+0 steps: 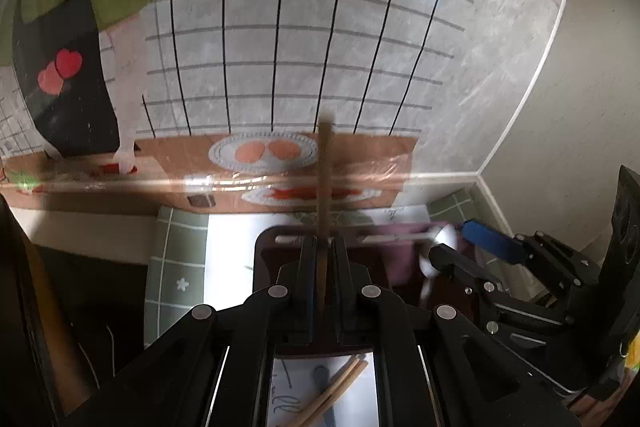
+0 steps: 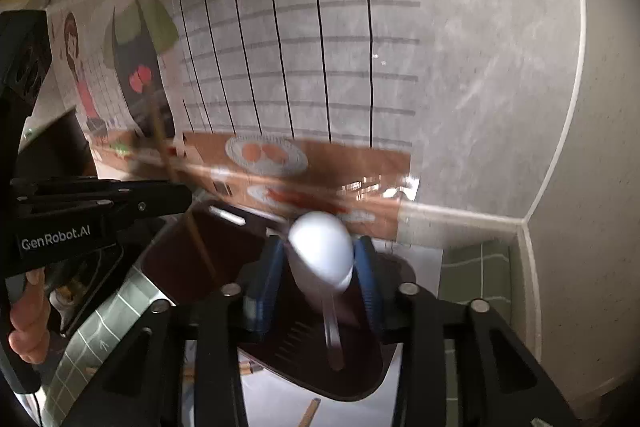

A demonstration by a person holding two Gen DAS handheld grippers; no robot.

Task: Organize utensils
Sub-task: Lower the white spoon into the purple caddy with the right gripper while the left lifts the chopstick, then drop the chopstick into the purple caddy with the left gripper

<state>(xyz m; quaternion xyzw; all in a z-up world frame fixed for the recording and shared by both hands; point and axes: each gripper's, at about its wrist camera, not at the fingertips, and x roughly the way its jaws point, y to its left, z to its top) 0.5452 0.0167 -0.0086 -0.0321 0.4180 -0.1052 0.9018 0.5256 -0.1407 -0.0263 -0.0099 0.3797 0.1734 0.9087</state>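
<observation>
My left gripper (image 1: 324, 243) is shut on a wooden chopstick (image 1: 325, 167) that stands upright, its lower end over a dark brown utensil holder (image 1: 272, 259). The right wrist view shows the same left gripper (image 2: 186, 197), the chopstick (image 2: 200, 247) reaching down into the holder (image 2: 180, 259). My right gripper (image 2: 320, 247) stands open above the holder. A blurred white spoon (image 2: 324, 267) hangs between its blue pads (image 2: 268, 267), bowl up and handle down, with thin gaps at both sides. The right gripper (image 1: 450, 239) and spoon (image 1: 442, 237) also show at the right of the left wrist view.
Loose chopsticks (image 1: 336, 387) lie on white paper below the holder, one also visible in the right wrist view (image 2: 310, 413). A green checked cloth (image 1: 176, 267) covers the table. A poster-covered wall (image 1: 300, 47) stands close behind, and a wall corner (image 2: 524, 223) is at the right. A hand (image 2: 28, 323) holds the left gripper.
</observation>
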